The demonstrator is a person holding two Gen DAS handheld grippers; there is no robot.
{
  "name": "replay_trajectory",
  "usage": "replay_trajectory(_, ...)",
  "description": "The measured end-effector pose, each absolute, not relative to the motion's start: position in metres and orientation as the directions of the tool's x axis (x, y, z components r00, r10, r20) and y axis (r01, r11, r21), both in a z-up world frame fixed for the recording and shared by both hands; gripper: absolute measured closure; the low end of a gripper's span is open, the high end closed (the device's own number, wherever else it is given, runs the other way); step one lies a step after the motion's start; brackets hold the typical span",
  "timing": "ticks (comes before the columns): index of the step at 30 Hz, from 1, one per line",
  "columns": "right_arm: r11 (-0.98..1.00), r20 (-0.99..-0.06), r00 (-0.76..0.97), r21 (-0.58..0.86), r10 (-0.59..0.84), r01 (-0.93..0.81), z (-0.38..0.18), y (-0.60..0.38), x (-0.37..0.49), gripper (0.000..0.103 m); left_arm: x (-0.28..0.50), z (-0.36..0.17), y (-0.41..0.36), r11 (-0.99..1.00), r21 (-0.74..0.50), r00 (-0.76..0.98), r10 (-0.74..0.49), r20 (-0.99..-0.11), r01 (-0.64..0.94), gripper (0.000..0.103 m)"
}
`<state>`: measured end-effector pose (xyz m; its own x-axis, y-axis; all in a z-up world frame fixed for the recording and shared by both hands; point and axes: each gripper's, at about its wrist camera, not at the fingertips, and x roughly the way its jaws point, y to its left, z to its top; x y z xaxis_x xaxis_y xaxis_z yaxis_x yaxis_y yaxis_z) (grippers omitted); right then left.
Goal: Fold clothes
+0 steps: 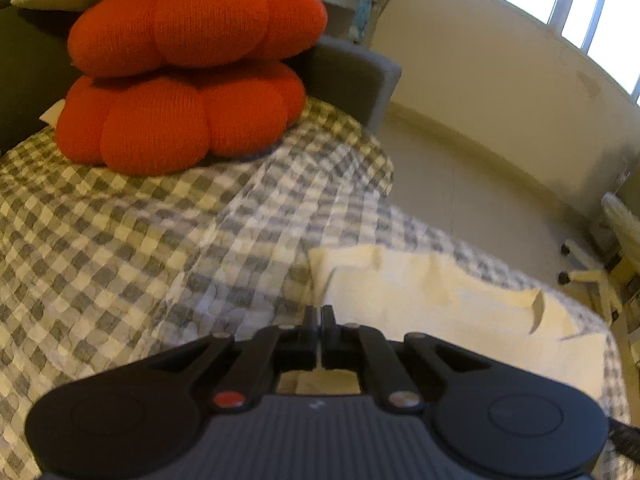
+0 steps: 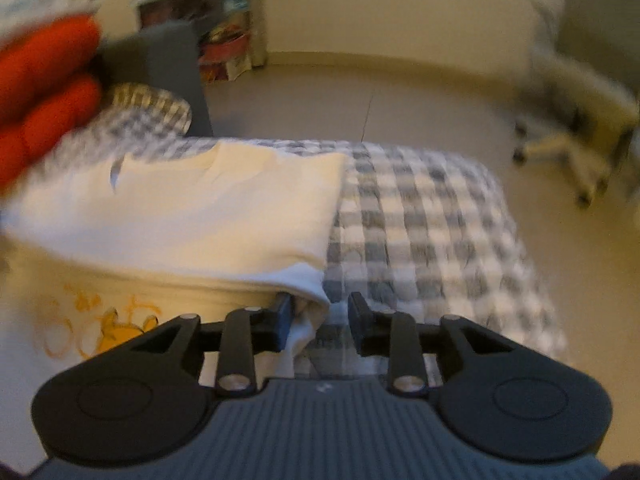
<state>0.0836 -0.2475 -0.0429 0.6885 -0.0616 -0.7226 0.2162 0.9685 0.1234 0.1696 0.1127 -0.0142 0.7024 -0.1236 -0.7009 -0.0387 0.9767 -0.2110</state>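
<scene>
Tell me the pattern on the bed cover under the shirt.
Grey-and-white check on the bed cover; clearest in the left wrist view.

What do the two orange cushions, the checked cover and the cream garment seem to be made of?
Orange cushions: knitted yarn over soft stuffing, judging by fine ribbed stitches and puffy lobes; matte.
Checked cover: woven cloth, probably cotton, with a puckered, crinkled surface; matte.
Cream garment: thin soft jersey-like fabric, likely cotton, which folds limply with a hemmed edge; an orange print shows on the layer below. Blur leaves the weave open.
</scene>
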Motion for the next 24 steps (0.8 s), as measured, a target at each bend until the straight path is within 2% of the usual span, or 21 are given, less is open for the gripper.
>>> replay_trajectory(3,0.941,-0.73,0.683,0.214,-0.023,0.26,-0.043,-0.257,0.082,0.067,0.17,-0.018,0.113,0.98,-0.198,0.696,-0.12,-0.708,-0.033,0.102)
replay_trajectory(7,0.906,-0.738,0.675,0.286,0.002,0.311,-0.038,-0.266,0.077,0.067,0.17,-0.019,0.113,0.984,-0.177,0.695,-0.111,-0.71,-0.024,0.102)
replay_trajectory(10,0.899,-0.749,0.663,0.299,0.013,0.321,-0.035,-0.269,0.076,0.067,0.17,-0.022,0.105,0.992,-0.125,0.678,-0.109,-0.727,0.026,0.101)
replay_trajectory(13,0.909,-0.779,0.627,0.245,-0.021,0.336,-0.029,-0.27,0.072,0.067,0.169,-0.021,0.101,0.997,-0.059,0.672,-0.075,-0.737,0.047,0.098)
replay_trajectory(16,0.933,-0.803,0.589,0.139,-0.089,0.331,-0.027,-0.267,0.07,0.067,0.172,-0.015,0.11,0.997,-0.081,0.67,-0.062,-0.74,0.003,0.097)
replay_trajectory(22,0.888,-0.734,0.675,0.256,-0.078,0.382,-0.017,-0.28,0.063,0.067,0.174,-0.008,0.117,0.987,-0.155,0.692,-0.083,-0.717,-0.041,0.089)
replay_trajectory(23,0.888,-0.726,0.685,0.271,-0.065,0.371,-0.016,-0.278,0.065,0.07,0.175,-0.009,0.114,0.988,-0.152,0.692,-0.083,-0.717,-0.038,0.089)
replay_trajectory(24,0.888,-0.717,0.695,0.286,-0.052,0.361,-0.016,-0.276,0.066,0.08,0.175,-0.01,0.112,0.988,-0.149,0.692,-0.083,-0.717,-0.035,0.089)
